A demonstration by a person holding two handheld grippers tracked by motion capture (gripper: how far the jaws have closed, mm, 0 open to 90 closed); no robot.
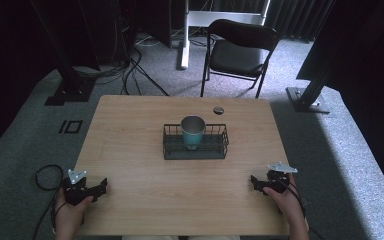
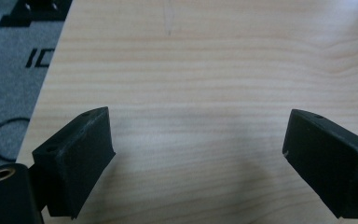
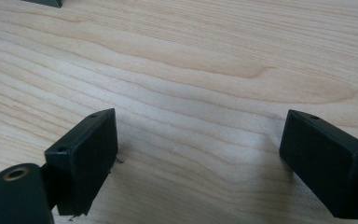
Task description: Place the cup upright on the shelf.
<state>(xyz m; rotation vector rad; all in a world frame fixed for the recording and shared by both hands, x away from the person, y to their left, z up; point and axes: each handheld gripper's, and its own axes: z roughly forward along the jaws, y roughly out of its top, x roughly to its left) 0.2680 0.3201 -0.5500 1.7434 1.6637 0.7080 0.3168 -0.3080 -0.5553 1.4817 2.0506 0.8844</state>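
A teal metal cup [image 1: 193, 132] stands upright inside a black wire basket [image 1: 219, 148] at the middle of the wooden table [image 1: 130, 150]. My left gripper [image 1: 101, 188] rests at the table's near left corner, held by a hand, its jaws apart with bare wood between them [image 2: 198, 154]. My right gripper [image 1: 256, 183] sits near the front right edge, also held by a hand, jaws apart over bare wood [image 3: 198, 154]. Both grippers are well short of the basket.
A small dark round disc [image 1: 218, 110] lies on the table behind the basket. A black folding chair [image 1: 237, 50] stands beyond the far edge. Cables [image 1: 45, 177] lie on the grey carpet at the left, beside black stand bases.
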